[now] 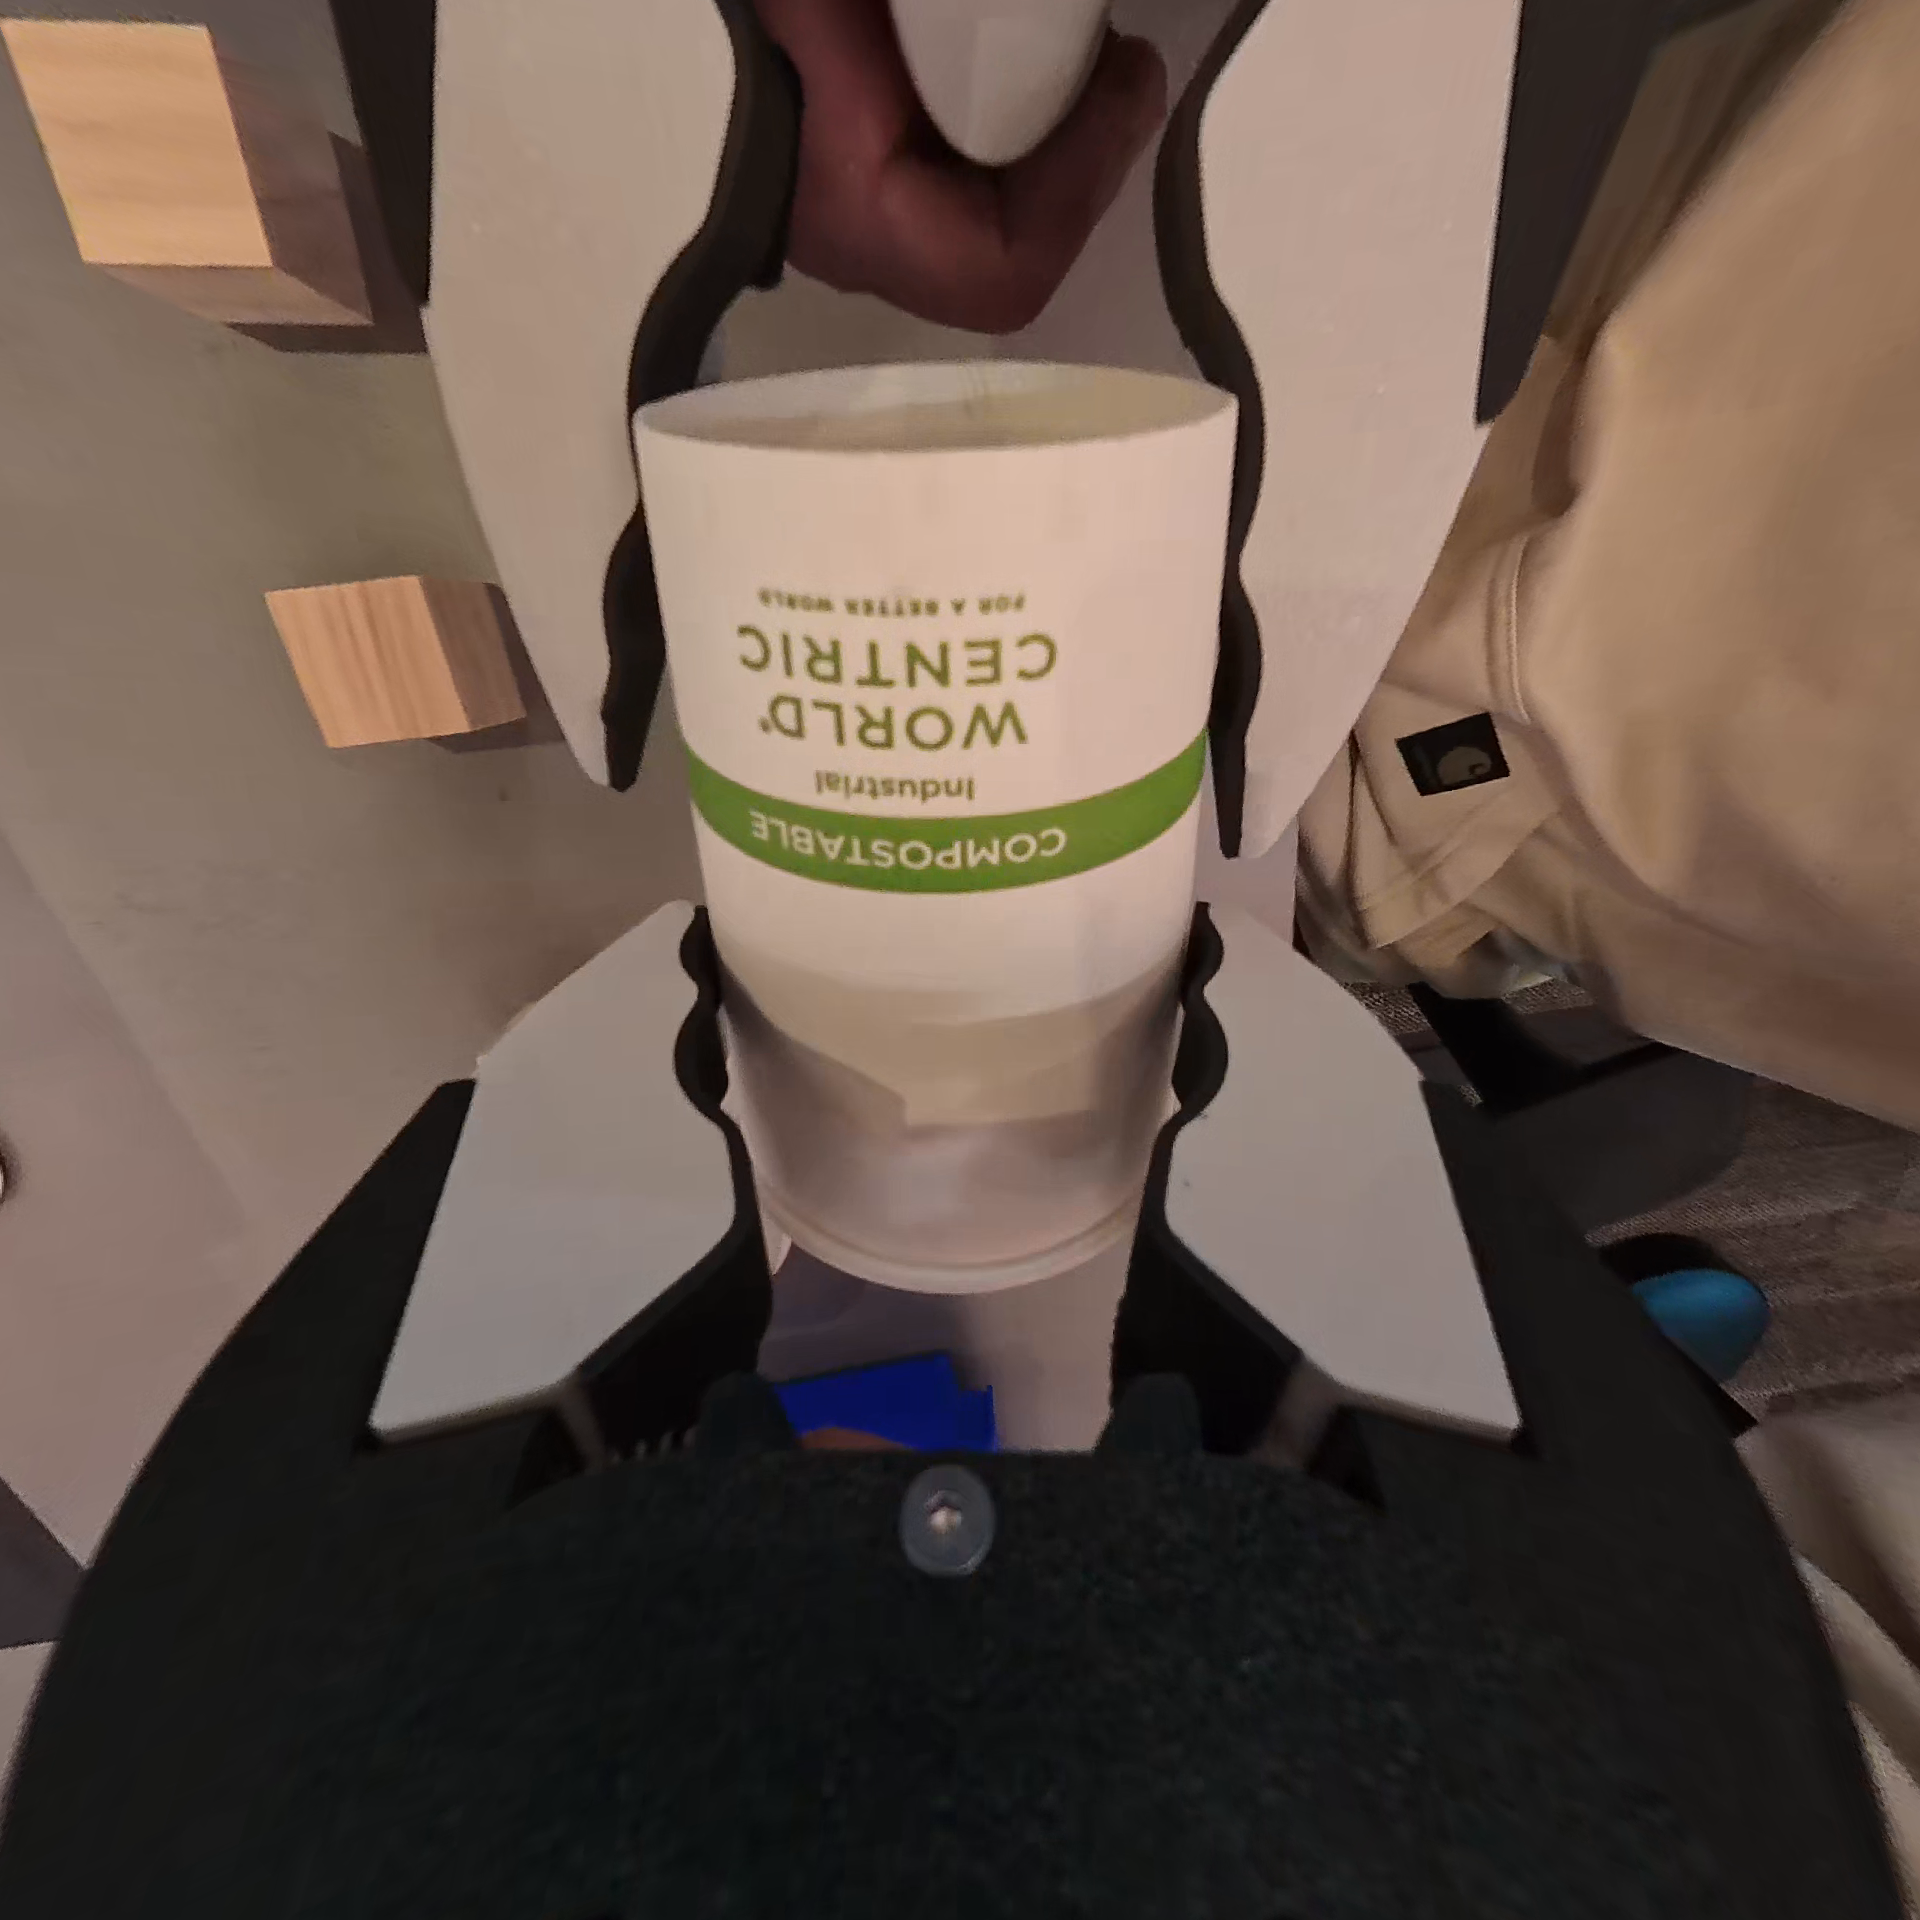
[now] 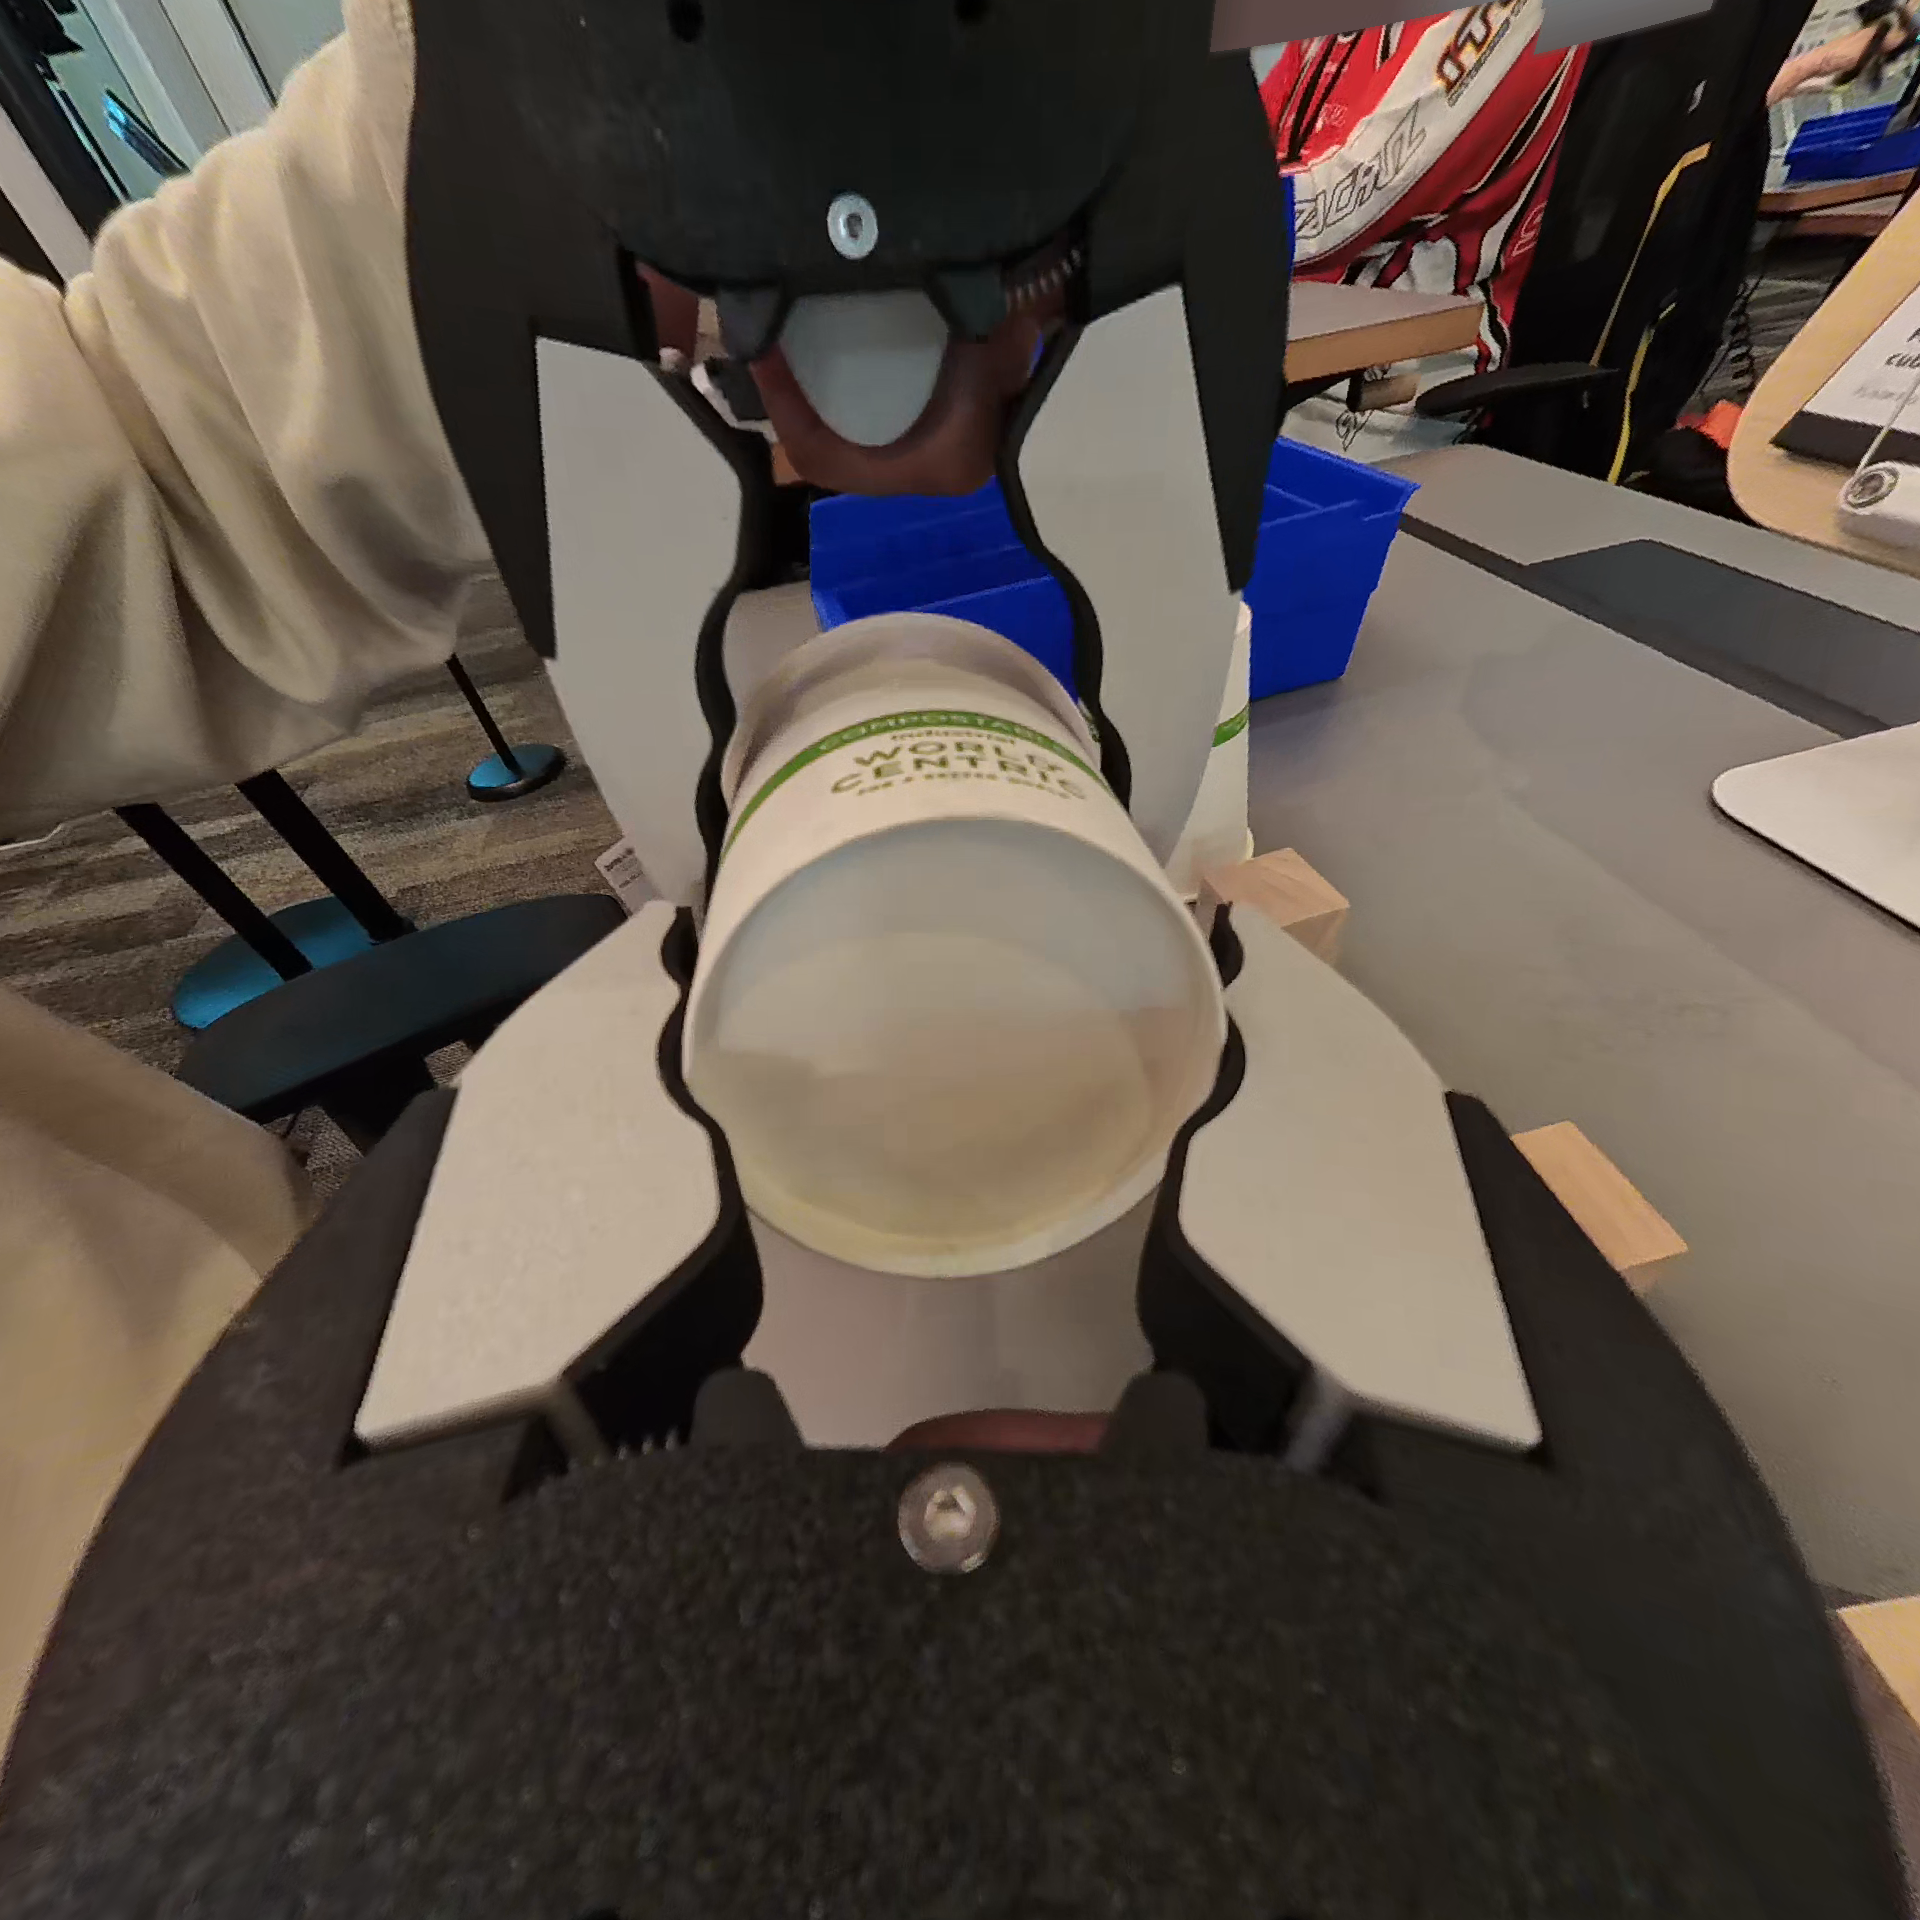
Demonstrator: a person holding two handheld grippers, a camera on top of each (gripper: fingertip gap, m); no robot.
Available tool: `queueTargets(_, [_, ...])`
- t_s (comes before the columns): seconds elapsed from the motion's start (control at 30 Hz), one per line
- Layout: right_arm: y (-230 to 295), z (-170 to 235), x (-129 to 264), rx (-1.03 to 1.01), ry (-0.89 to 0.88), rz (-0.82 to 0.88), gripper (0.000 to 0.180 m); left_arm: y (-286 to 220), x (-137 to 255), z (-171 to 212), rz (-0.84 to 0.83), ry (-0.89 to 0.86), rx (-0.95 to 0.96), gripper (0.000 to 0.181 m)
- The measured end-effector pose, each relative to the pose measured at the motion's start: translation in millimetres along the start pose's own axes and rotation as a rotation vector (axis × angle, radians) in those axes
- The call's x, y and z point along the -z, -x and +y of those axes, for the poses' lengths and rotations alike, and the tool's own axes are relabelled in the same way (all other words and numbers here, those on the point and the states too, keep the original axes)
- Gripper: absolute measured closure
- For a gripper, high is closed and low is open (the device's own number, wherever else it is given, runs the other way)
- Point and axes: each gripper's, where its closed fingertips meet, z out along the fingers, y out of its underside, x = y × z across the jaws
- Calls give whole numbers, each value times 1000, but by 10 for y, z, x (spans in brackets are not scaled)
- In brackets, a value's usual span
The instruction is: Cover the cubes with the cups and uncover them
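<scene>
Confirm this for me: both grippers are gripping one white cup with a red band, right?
Not quite. The band on the cup is green, not red, as the left wrist view shows. The rest holds: the left gripper and right gripper both grip it.

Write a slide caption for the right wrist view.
Both grippers hold one white, green-banded paper cup above a grey table with wooden cubes.

White cup (image 1: pixel 935 665) with a green band, pale wooden cubes (image 1: pixel 400 660), blue bin (image 2: pixel 1314 582), grey table (image 2: pixel 1507 935).
</scene>
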Motion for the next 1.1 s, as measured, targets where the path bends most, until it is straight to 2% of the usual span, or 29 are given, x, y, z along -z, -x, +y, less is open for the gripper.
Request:
queueTargets(0.03, [-7, 6, -2, 4, 0, 5, 88, 9, 0, -1, -6, -12, -3, 96])
queueTargets(0.13, [-62, 57, 44, 41, 26, 41, 86, 34, 69, -15, -35, -91, 8, 96])
queueTargets(0.23, [-247, 37, 223, 103, 57, 156, 89, 267, 261, -5, -177, -279, 118, 97])
queueTargets(0.4, [-458, -188, 551, 56, -12, 248, 94, 831, 431, 216, -540, -657, 568, 97])
queueTargets(0.5, [-470, -225, 614, 31, -34, 242, 99, 1120, 280, 534, -752, -749, 886, 97])
queueTargets(0.57, [-463, -222, 605, 24, -34, 237, 102, 1290, 140, 682, -854, -747, 998, 97])
queueTargets(0.67, [-394, -199, 553, 30, -19, 216, 104, 1495, -31, 771, -917, -759, 1118, 97])
queueTargets(0.77, [-328, -190, 513, 65, 3, 217, 105, 1609, -93, 959, -1059, -715, 1182, 97])
queueTargets(1.1, [-278, -183, 487, 63, 11, 199, 107, 1500, -565, 1055, -975, -655, 1218, 97])
